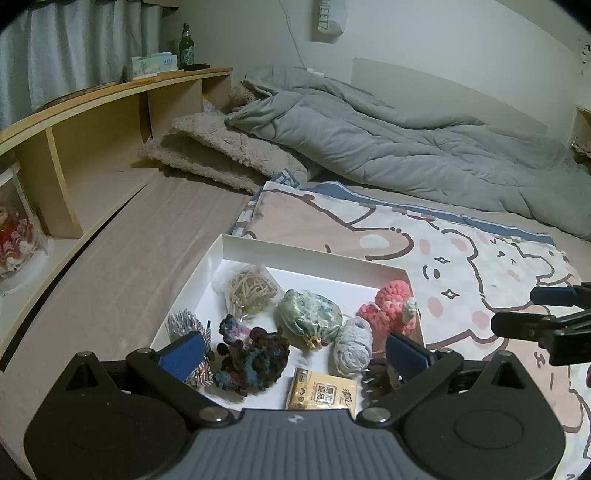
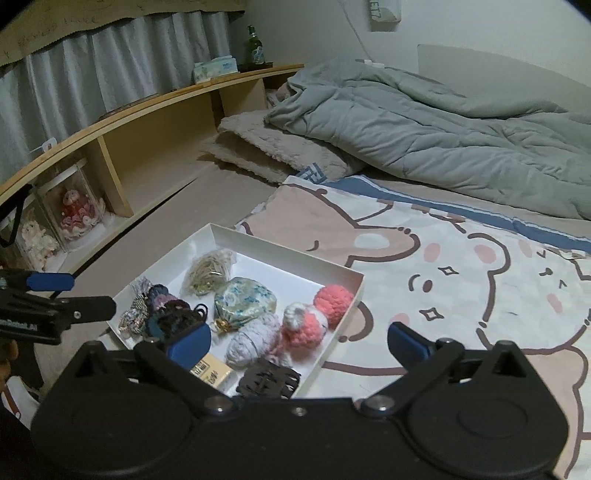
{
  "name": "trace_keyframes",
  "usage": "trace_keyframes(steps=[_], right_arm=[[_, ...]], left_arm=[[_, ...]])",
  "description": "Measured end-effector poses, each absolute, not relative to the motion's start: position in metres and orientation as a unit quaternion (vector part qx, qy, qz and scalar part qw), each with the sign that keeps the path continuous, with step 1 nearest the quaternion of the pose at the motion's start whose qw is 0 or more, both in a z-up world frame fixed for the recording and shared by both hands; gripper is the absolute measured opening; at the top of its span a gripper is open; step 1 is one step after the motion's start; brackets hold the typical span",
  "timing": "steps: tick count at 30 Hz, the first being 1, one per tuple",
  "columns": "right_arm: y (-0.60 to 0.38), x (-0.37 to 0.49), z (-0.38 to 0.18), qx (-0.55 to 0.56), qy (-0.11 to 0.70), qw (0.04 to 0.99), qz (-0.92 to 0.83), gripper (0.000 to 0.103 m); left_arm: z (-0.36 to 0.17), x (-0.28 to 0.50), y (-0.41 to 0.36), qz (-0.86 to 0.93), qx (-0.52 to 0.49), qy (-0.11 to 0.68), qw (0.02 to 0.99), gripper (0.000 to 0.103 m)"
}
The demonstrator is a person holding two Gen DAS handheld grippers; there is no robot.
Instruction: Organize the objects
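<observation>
White box (image 1: 303, 254) smooth card; pink toy (image 1: 391, 306) fuzzy yarn

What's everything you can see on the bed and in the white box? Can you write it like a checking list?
Surface: bed with a cartoon bear blanket; the white box sits on its edge.
Job's things: all in the box: bag of rubber bands, floral pouch, pink crochet toy, grey yarn, dark crochet piece, yellow packet, black hair claw.
Clutter: grey duvet and fuzzy blanket bunched at the far end.
Grippers: left gripper open over the box, holding nothing; right gripper open, holding nothing.
Cables: one runs down the wall.
Surroundings: wooden shelf with a green bottle and tissue box; curtain behind.
</observation>
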State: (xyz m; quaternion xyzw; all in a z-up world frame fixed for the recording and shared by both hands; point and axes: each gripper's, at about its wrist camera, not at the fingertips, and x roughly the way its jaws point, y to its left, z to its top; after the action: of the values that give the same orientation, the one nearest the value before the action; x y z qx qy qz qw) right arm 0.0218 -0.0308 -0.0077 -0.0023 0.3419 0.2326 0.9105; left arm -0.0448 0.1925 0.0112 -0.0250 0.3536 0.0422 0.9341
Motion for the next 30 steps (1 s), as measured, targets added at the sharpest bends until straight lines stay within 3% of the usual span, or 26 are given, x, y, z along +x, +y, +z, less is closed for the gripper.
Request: trace_keyframes(steps=[30], right_arm=[[-0.032, 0.018, -0.026, -0.019, 0.367, 0.903, 0.222, 0.103]], left_arm=[[-0.002, -0.053, 0.181, 0.053, 0.0, 0.371, 0.927, 0.103]])
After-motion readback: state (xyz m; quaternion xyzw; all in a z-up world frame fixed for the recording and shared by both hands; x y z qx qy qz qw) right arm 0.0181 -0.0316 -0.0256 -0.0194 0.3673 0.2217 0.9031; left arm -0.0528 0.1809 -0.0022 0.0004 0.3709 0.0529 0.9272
